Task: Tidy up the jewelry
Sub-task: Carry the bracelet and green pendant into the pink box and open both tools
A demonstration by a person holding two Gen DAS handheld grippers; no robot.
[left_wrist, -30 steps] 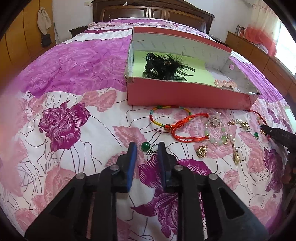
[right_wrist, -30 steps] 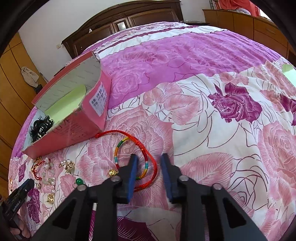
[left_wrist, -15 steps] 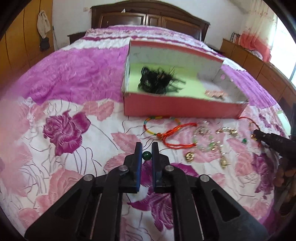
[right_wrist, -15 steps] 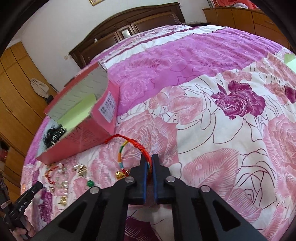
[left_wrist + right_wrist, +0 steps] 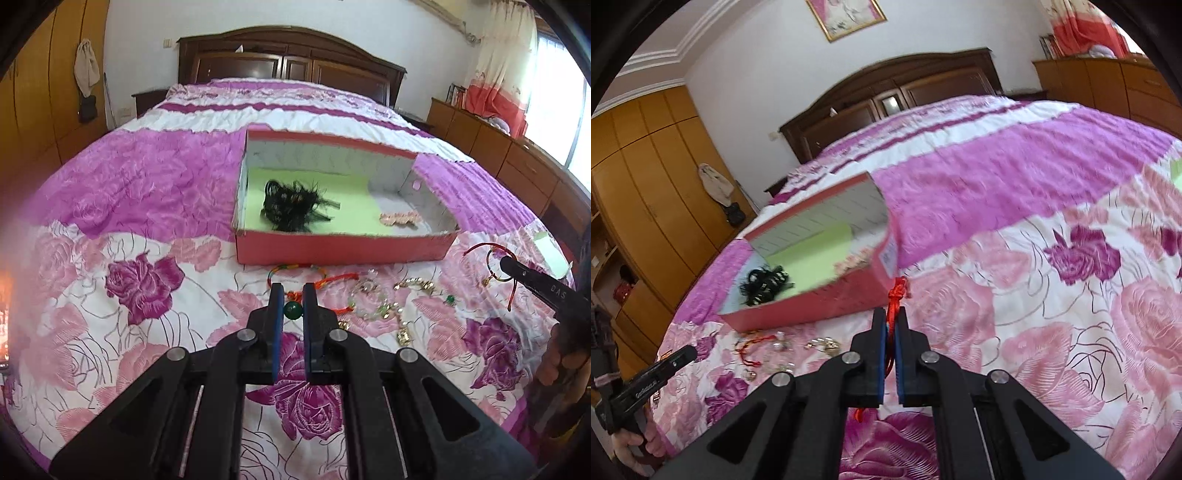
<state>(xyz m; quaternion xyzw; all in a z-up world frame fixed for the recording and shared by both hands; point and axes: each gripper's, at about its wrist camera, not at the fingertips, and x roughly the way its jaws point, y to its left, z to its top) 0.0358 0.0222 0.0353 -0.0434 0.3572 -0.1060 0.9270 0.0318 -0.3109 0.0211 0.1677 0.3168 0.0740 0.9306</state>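
Spread across a wide bed, the floral pink-and-magenta bedspread [image 5: 147, 206] is carrying everything, and on it the left gripper [image 5: 293, 295] is pinching a round green bead [image 5: 293, 310] between its blue pads, just above the cloth and short of the red box [image 5: 343, 247]. Beyond the bead, a loose scatter of bracelets and charms [image 5: 373, 299] is lying along the box's near wall; the pieces are tangling together and are too small to tell apart. The right gripper [image 5: 891, 325] is clamping a red cord bracelet [image 5: 897, 291], whose knotted end is sticking up past the fingertips while a short tail is dangling below; in the left wrist view its loop with a small gold charm is hanging off that gripper at the frame's right edge, partly cut off. Inside the box, a black feathery hair piece [image 5: 291, 203] and a pale pink beaded piece [image 5: 400, 218] are resting on a green lining. A dark wooden headboard [image 5: 288, 59] is closing off the far end, with wooden wardrobes [image 5: 653, 177] flanking the left side.
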